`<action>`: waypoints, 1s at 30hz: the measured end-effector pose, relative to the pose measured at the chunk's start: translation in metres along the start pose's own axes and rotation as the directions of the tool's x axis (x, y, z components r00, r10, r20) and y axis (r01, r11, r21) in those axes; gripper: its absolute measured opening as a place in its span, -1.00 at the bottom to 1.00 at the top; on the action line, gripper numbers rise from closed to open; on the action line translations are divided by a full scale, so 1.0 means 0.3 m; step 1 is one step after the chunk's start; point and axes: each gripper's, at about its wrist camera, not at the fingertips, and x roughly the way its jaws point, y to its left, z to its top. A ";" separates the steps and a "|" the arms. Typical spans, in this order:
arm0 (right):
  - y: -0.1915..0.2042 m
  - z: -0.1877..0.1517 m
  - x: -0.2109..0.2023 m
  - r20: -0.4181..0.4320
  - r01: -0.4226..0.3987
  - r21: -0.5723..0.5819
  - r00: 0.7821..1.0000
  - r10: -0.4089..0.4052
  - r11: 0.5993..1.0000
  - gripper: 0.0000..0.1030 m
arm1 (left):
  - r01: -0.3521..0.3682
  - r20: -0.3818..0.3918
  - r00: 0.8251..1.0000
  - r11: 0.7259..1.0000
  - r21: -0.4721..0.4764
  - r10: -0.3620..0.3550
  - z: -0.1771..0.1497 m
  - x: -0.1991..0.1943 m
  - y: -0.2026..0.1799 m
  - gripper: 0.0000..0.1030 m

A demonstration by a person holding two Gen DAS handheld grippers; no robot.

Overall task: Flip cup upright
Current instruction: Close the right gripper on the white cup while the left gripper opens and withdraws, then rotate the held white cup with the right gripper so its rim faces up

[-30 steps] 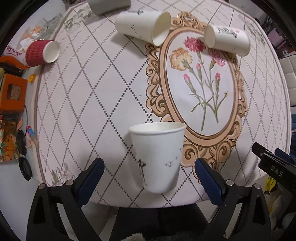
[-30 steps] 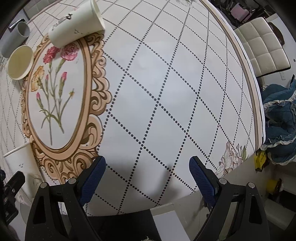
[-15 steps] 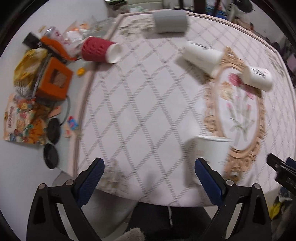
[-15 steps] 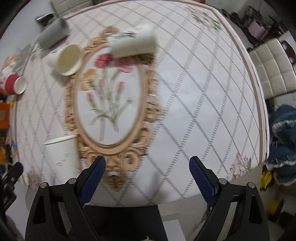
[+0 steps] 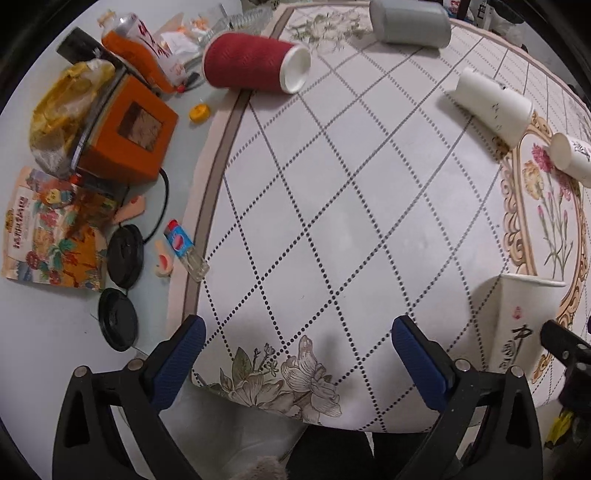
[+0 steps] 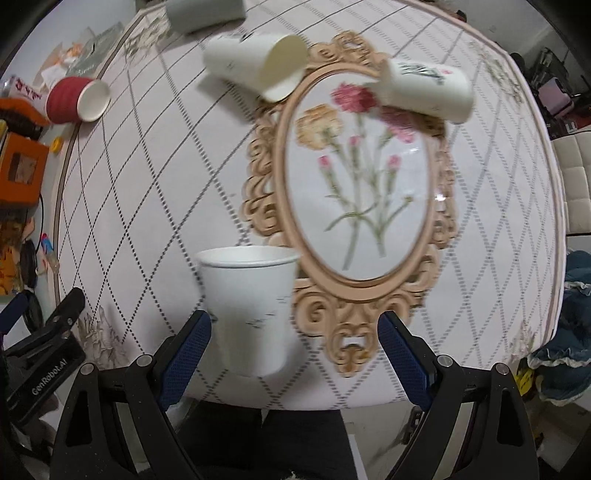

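A white paper cup (image 6: 251,310) stands upright near the table's front edge; it also shows at the right of the left wrist view (image 5: 517,325). Two white cups lie on their sides farther back, one (image 6: 258,66) with its mouth facing me, one (image 6: 428,92) on the flower medallion. A red ribbed cup (image 5: 255,66) and a grey cup (image 5: 410,22) also lie on their sides. My left gripper (image 5: 295,362) is open and empty, left of the upright cup. My right gripper (image 6: 295,354) is open and empty, with the upright cup just beyond its left finger.
Clutter lies off the table's left side: an orange box (image 5: 125,136), a snack bag (image 5: 48,240), black lids (image 5: 123,254) and a small bottle (image 5: 184,254). A white chair (image 6: 572,188) and blue cloth (image 6: 569,362) are at the right.
The left gripper has swung left away from the upright cup, which now sits at its right edge. The right gripper has swung left, bringing the upright cup in front of it.
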 end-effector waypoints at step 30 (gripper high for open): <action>-0.026 0.092 -0.063 0.395 -0.158 0.088 0.912 0.111 0.983 0.21 | 0.148 -0.147 0.979 0.989 0.017 -0.144 0.174 0.184 -0.015 1.00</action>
